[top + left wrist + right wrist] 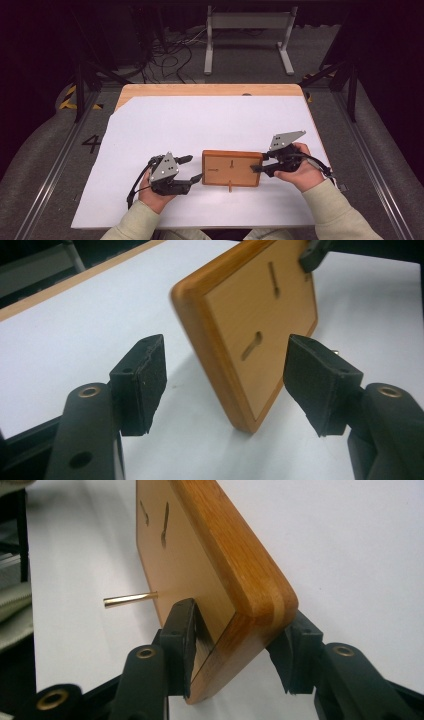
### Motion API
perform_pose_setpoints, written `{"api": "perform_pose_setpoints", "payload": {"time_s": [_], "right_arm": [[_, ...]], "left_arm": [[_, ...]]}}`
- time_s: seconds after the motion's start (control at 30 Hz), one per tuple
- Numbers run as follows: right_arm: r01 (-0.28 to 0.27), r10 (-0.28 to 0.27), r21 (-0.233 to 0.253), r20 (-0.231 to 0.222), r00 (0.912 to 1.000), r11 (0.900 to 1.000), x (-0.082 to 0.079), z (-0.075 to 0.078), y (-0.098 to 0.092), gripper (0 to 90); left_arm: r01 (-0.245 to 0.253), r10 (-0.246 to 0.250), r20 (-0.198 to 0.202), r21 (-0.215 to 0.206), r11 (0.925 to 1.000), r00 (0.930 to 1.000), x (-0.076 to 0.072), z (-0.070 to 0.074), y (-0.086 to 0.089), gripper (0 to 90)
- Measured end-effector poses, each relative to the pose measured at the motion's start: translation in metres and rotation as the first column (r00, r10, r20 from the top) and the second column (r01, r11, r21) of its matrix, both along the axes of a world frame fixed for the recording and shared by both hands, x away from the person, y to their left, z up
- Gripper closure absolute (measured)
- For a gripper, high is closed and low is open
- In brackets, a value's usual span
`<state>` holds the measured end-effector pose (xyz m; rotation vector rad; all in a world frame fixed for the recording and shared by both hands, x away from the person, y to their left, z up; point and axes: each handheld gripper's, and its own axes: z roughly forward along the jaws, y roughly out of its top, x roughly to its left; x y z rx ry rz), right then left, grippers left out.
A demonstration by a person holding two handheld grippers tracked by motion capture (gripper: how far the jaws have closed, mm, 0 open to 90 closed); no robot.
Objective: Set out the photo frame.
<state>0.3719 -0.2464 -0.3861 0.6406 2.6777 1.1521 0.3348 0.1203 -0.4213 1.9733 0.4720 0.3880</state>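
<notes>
A flat wooden board (231, 168) with keyhole slots and a thin brass pin (230, 187) lies on the white sheet (200, 120), near the front middle. My right gripper (257, 166) is shut on its right edge. In the right gripper view the two pads of that gripper (240, 650) clamp the board's (200, 570) faces, and the pin (130, 599) sticks out sideways. My left gripper (194, 168) stands open at the board's left edge. In the left gripper view the board's (250, 330) corner sits between the jaws of this gripper (230, 380), apart from both pads.
The sheet covers a wooden table (210, 90), whose bare top shows along the far edge. Beyond it a metal stand (247, 30) and loose cables (170, 55) rest on the floor. The person's sleeves come in from the bottom.
</notes>
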Motion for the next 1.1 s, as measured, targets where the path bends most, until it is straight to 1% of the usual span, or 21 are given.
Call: {"api": "perform_pose_setpoints", "payload": {"time_s": [0.13,0.23,0.3,0.37,0.4,0.43,0.5,0.63,0.73,0.77,0.83,0.87,0.93,1.0,1.1], "right_arm": [[-0.036,0.036,-0.025,0.039,0.9986,0.999,-0.012,0.003,0.0,60.5],[-0.063,0.067,-0.053,0.071,0.9953,0.997,-0.021,0.005,0.001,62.7],[-0.078,0.082,-0.06,0.08,0.9934,0.995,-0.027,0.006,0.001,64.2],[-0.084,0.09,-0.064,0.092,0.9917,0.994,-0.032,0.006,0.001,65.3],[-0.084,0.09,-0.064,0.092,0.9917,0.994,-0.032,0.006,0.001,65.3],[-0.087,0.093,-0.063,0.1,0.9906,0.994,-0.035,0.005,0.0,66.0],[-0.094,0.1,-0.061,0.105,0.9895,0.994,-0.04,0.005,0.001,66.7],[-0.11,0.122,-0.089,0.145,0.9818,0.99,-0.047,0.005,0.002,67.4],[-0.121,0.138,-0.105,0.169,0.9759,0.987,-0.052,0.005,0.003,67.7],[-0.13,0.15,-0.112,0.189,0.9705,0.985,-0.054,0.004,0.003,67.9],[-0.134,0.154,-0.112,0.199,0.9677,0.985,-0.057,0.003,0.003,68.0],[-0.136,0.158,-0.117,0.21,0.9649,0.984,-0.059,0.003,0.003,68.0],[-0.141,0.166,-0.128,0.22,0.9612,0.982,-0.062,0.003,0.003,67.8],[-0.147,0.174,-0.136,0.219,0.96,0.98,-0.065,0.003,0.004,67.1],[-0.148,0.17,-0.119,0.195,0.9661,0.982,-0.068,0.001,0.005,64.2]], "left_arm": [[-0.01,0.01,-0.006,-0.005,0.9999,0.9999,0.002,0.0,0.002,34.3],[-0.016,0.016,-0.013,-0.006,0.9998,0.9998,0.003,-0.001,0.003,34.3],[-0.024,0.024,-0.023,0.0,0.9997,0.9994,0.005,-0.002,0.004,34.3],[-0.022,0.021,-0.05,-0.005,0.9998,0.9985,0.008,-0.003,0.006,33.0],[-0.022,0.021,-0.05,-0.005,0.9998,0.9985,0.008,-0.003,0.006,33.1],[-0.026,0.025,-0.048,-0.003,0.9997,0.9985,0.008,-0.003,0.007,33.1],[-0.019,0.018,-0.046,-0.014,0.9997,0.9988,0.008,-0.002,0.009,33.1],[-0.021,0.02,-0.042,-0.037,0.9991,0.9989,0.007,-0.001,0.017,32.9],[-0.039,0.036,-0.054,-0.058,0.9976,0.9979,0.008,-0.002,0.024,32.9],[-0.048,0.044,-0.056,-0.064,0.9968,0.9974,0.009,-0.002,0.026,32.9],[-0.053,0.048,-0.068,-0.073,0.9959,0.9966,0.01,-0.002,0.028,32.5],[-0.053,0.048,-0.068,-0.073,0.9959,0.9965,0.011,-0.002,0.028,32.3],[-0.056,0.051,-0.074,-0.071,0.9959,0.996,0.011,-0.003,0.028,32.2],[-0.057,0.052,-0.076,-0.07,0.9959,0.9958,0.011,-0.003,0.028,31.9],[-0.057,0.052,-0.076,-0.073,0.9957,0.9958,0.012,-0.003,0.029,31.8]]}}
